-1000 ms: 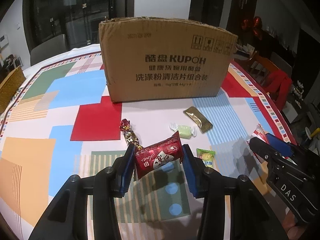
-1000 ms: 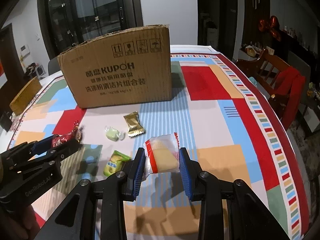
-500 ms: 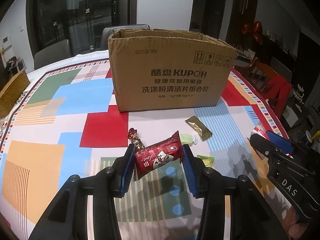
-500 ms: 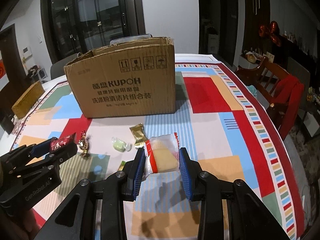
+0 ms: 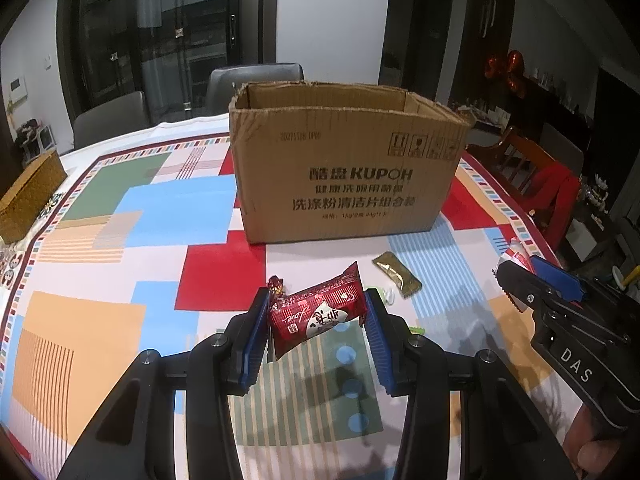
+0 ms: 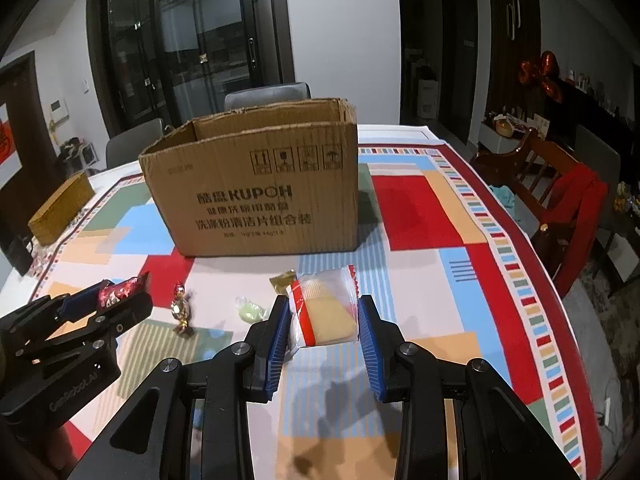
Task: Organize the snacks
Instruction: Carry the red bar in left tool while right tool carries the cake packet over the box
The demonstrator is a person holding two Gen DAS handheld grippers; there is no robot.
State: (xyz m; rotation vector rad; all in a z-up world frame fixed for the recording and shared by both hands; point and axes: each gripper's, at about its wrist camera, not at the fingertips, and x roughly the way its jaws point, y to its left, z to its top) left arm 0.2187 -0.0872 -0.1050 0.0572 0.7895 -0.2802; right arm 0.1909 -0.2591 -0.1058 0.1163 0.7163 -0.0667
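My left gripper [image 5: 316, 312] is shut on a red snack packet [image 5: 316, 314] and holds it above the table, in front of the open cardboard box [image 5: 348, 184]. My right gripper [image 6: 324, 312] is shut on a clear packet with a yellow cracker [image 6: 326, 308], also raised before the box [image 6: 256, 196]. On the tablecloth lie a gold sachet [image 5: 396, 278], a pale green candy [image 6: 250, 308], a red-gold twisted candy [image 6: 182, 308] and a green packet [image 5: 416, 329], mostly hidden behind my left finger.
A woven basket [image 5: 28, 196] stands at the table's left edge. Grey chairs [image 5: 256, 88] stand behind the table, and a wooden chair with a red garment [image 6: 576, 204] is at the right. The right gripper [image 5: 560, 320] shows at the right of the left wrist view.
Both grippers have risen with their packets. The box's open top and inner walls have come into sight, and the loose snacks sit lower, partly behind the fingers.
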